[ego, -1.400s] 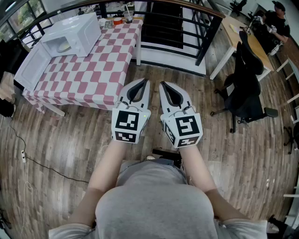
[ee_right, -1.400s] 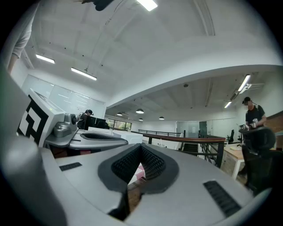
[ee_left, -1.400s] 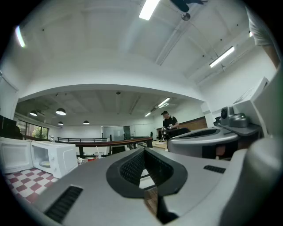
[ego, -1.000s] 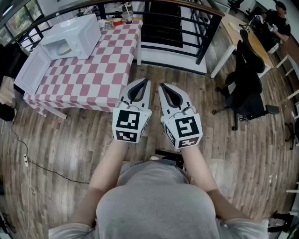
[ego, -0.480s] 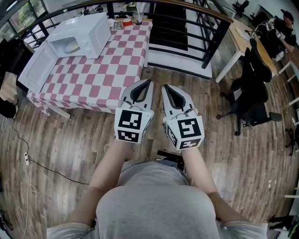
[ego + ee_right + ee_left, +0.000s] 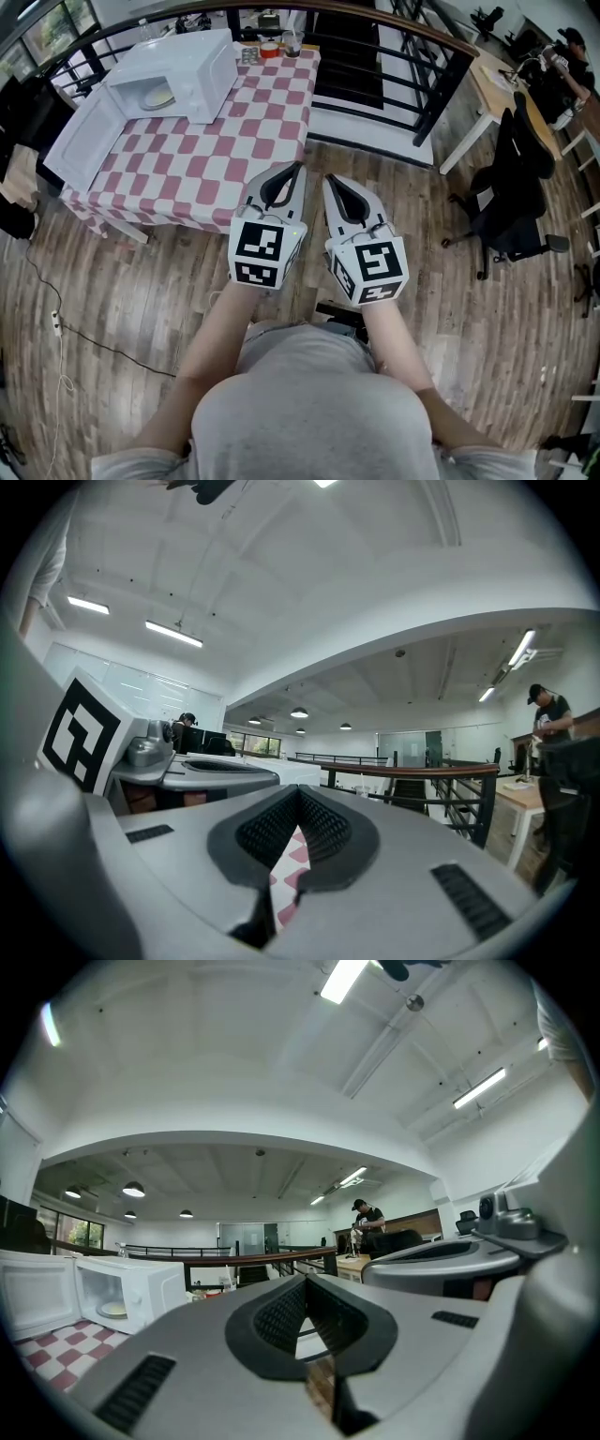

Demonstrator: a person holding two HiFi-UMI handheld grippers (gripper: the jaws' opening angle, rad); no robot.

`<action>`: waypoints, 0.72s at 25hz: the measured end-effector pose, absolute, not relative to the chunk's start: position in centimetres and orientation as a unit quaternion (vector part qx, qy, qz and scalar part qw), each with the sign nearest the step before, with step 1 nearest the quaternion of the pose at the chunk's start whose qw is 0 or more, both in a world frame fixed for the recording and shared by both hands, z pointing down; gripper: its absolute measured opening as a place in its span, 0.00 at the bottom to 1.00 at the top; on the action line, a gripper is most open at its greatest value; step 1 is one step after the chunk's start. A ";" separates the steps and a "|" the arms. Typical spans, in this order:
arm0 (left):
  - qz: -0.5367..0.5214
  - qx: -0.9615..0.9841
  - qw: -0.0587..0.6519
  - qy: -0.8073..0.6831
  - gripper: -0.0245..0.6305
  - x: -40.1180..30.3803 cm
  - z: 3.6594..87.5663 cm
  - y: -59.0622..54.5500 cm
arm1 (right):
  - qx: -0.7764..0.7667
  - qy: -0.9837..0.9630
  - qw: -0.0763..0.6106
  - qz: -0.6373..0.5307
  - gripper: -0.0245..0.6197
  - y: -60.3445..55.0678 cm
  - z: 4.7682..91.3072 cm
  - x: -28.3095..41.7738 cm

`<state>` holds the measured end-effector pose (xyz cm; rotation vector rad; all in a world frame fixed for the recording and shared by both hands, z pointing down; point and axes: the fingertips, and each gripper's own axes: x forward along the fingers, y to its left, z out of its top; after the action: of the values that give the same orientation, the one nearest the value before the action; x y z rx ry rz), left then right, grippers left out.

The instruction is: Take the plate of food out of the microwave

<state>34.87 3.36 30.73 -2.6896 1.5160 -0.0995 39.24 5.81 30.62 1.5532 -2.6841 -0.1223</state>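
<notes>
Head view steeply down over left claw [image 6: 296, 171] and right claw [image 6: 328, 180], claw views level along own tips (close), microwave [image 6: 187, 61] shared by head and left views.

We can read no words, numbers or brand names anywhere. The only printed signs are black-and-white square markers [image 6: 257, 242] on the cubes of the left tool [image 6: 296, 169] and the right tool [image 6: 327, 180], and they spell nothing legible.

Plate of food [image 6: 160, 97] — inside white microwave [image 6: 192, 54], door [image 6: 82, 139] open.
</notes>
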 end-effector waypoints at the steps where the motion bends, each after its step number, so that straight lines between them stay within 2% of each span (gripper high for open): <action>1: -0.030 -0.869 0.025 0.492 0.04 34.3 30.7 3.2 | 0.499 -0.865 0.020 -0.040 0.08 5.7 30.6 38.7; 18: -0.031 -0.845 0.022 0.533 0.04 22.5 30.6 1.6 | 0.475 -0.879 0.025 -0.036 0.08 3.4 30.4 28.2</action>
<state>22.54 1.61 30.63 -2.6187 1.6500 -0.0947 28.21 3.41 30.41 1.4675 -2.7179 -0.1114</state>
